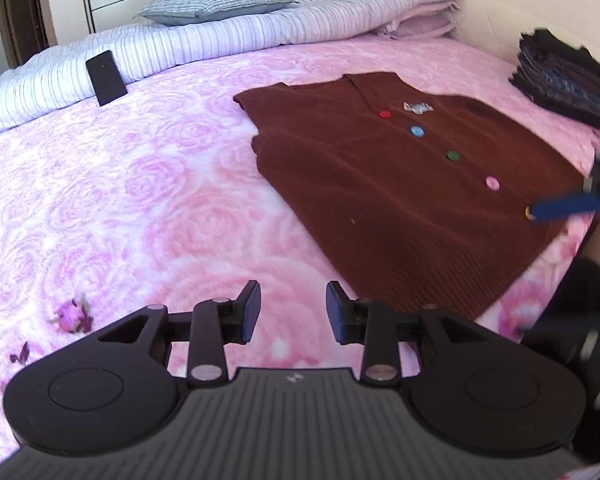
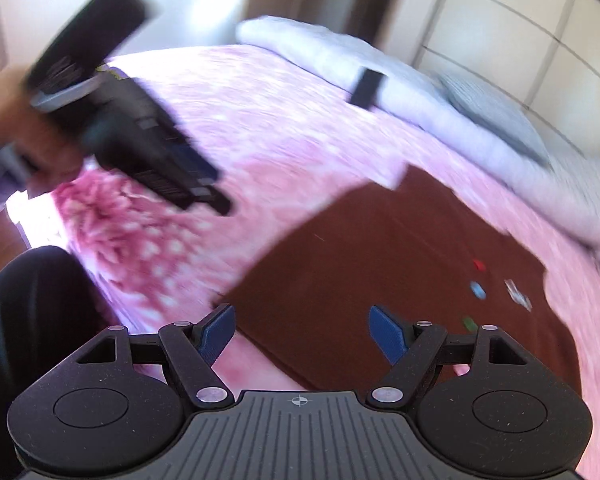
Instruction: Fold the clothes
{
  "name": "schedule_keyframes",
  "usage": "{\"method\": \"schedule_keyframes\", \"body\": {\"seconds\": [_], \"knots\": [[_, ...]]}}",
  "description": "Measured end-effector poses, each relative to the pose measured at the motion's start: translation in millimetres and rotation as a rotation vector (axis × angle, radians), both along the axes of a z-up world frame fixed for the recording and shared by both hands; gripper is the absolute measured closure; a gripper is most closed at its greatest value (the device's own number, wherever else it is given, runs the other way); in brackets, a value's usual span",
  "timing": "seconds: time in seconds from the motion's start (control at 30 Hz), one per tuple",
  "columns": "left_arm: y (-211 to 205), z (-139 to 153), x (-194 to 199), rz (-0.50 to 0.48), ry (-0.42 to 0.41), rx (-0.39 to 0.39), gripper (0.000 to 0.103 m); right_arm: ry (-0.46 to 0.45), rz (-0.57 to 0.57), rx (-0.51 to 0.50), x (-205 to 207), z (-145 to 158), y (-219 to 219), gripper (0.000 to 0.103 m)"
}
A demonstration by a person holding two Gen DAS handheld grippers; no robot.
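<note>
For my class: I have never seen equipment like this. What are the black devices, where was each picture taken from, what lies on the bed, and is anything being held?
A person holds one hand-held gripper in each hand; a camera on each looks along its two blue-padded fingers. The left hand-held gripper and the right hand-held gripper are both open and hold nothing. On the pink bedspread lies a flat brown cardigan with coloured buttons. Nearby are a stack of folded dark clothes, a black phone and a pillow.
</note>
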State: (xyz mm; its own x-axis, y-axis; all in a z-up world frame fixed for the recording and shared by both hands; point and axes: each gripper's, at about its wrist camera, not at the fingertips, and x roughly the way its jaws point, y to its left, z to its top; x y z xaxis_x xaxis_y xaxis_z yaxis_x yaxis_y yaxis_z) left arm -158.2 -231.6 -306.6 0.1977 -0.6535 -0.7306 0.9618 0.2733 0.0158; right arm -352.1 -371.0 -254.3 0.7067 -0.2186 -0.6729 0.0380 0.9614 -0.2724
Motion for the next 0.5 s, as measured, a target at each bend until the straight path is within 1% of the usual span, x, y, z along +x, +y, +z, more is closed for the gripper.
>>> {"method": "schedule_keyframes", "body": {"seconds": [0.1,0.27,0.33,0.37,0.43,0.5], "knots": [[-10,4,10,-0.018,0.018,-0.007,0.072,0.010,0.049,-0.033,15,-13,18,0.026],[-35,5,30,-0.049,0.067,-0.016,0.072,0.053,0.079,-0.070,38,-37,36,0.027],[-48,1,41,-0.057,0.095,-0.017,0.073,0.080,0.076,-0.115,49,-51,42,0.035],[-55,-2,47,-0.059,0.105,-0.017,0.073,0.093,0.071,-0.137,53,-57,42,0.043],[-68,-7,58,-0.062,0.127,-0.018,0.073,0.114,0.063,-0.169,57,-68,41,0.044],[-83,-14,72,-0.059,0.168,-0.022,0.073,0.129,0.059,-0.202,60,-78,41,0.044]]}}
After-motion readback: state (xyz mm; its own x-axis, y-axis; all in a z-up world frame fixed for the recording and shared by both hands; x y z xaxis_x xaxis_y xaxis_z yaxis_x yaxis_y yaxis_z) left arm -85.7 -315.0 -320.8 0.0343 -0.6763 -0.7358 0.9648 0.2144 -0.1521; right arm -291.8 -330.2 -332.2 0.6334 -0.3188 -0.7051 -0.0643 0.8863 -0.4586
